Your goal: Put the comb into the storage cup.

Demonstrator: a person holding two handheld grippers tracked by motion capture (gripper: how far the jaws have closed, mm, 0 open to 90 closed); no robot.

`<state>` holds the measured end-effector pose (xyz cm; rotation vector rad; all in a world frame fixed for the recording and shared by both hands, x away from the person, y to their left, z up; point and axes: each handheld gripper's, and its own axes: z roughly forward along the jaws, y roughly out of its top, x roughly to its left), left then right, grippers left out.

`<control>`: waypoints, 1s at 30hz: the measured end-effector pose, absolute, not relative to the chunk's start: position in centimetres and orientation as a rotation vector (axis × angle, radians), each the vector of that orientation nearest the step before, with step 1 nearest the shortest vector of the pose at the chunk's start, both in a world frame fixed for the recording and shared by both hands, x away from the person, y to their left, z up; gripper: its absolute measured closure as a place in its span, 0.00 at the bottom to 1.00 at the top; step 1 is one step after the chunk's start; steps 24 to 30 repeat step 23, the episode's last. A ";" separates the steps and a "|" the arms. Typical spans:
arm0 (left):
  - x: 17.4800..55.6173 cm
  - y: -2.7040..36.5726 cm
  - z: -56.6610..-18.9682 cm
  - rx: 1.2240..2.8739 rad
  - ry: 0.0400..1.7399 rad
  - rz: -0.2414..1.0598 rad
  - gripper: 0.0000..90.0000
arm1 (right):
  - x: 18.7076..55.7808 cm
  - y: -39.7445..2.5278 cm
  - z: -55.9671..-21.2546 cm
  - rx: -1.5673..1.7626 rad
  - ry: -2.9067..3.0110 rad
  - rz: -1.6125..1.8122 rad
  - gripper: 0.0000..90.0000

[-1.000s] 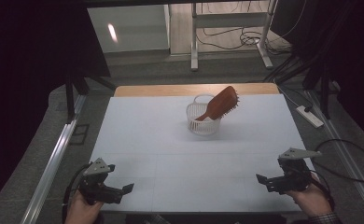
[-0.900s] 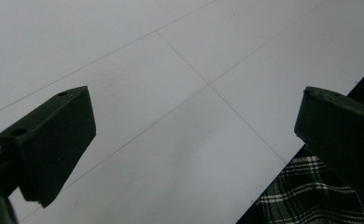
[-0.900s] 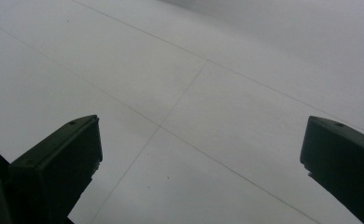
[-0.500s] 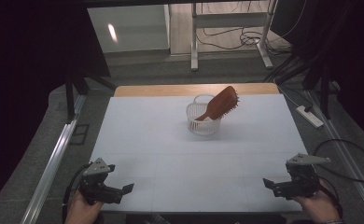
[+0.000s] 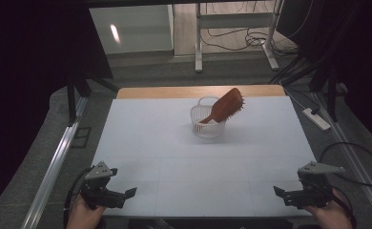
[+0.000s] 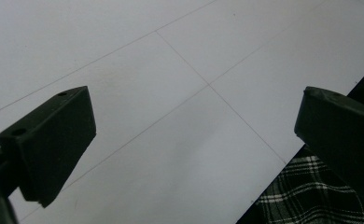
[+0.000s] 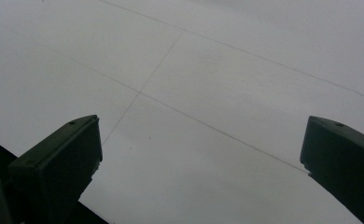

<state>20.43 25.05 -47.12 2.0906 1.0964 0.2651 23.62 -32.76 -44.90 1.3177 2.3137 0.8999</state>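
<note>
Two hand-held grippers made of matte black plastic. The left gripper (image 5: 127, 194) has two blocky, wedge-shaped black jaws, each with small round screw holes near the tip, seen close up in the left gripper view (image 6: 194, 154). A grey three-cornered plate sits on top, and a thin black cable loops from its rear. The right gripper (image 5: 280, 193) matches it: black jaws, grey triangular plate, and a long black cable curling away. Its own view (image 7: 201, 163) shows the same squared jaw blocks.
</note>
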 end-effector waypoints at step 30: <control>20.4 25.0 -47.1 2.092 1.094 0.268 0.00 | 23.1 -33.1 -44.9 1.348 2.318 0.827 0.00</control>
